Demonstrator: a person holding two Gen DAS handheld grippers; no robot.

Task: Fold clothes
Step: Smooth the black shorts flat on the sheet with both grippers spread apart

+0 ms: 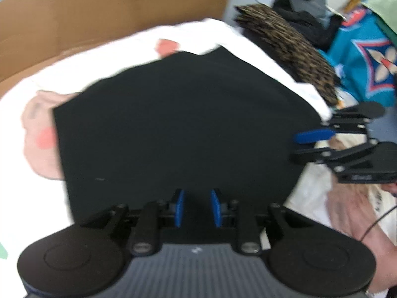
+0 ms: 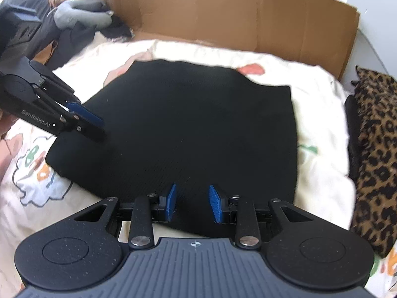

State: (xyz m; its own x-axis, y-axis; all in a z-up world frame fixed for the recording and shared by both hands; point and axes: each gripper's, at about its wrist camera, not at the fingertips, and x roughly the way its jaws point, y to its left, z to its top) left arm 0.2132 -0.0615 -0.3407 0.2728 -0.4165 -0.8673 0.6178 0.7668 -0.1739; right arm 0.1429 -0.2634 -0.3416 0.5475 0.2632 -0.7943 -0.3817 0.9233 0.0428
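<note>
A black garment (image 1: pixel 178 124) lies folded flat on a white printed bedsheet (image 1: pixel 82 69); in the right wrist view the same black garment (image 2: pixel 198 129) fills the middle. My left gripper (image 1: pixel 197 207) is open above the garment's near edge, with nothing between its blue pads. It also shows in the right wrist view as the left gripper (image 2: pixel 95 125), tips over the garment's left edge. My right gripper (image 2: pixel 191 203) is open over the garment's near edge and holds nothing. In the left wrist view the right gripper (image 1: pixel 306 145) sits at the garment's right edge.
A cardboard wall (image 2: pixel 235 15) stands behind the bed. A leopard-print cloth (image 2: pixel 374 154) lies on the right, beside a teal jersey (image 1: pixel 364 67). Dark and grey clothes (image 2: pixel 74 22) are piled at the back left. A hand (image 1: pixel 359 213) holds the right gripper.
</note>
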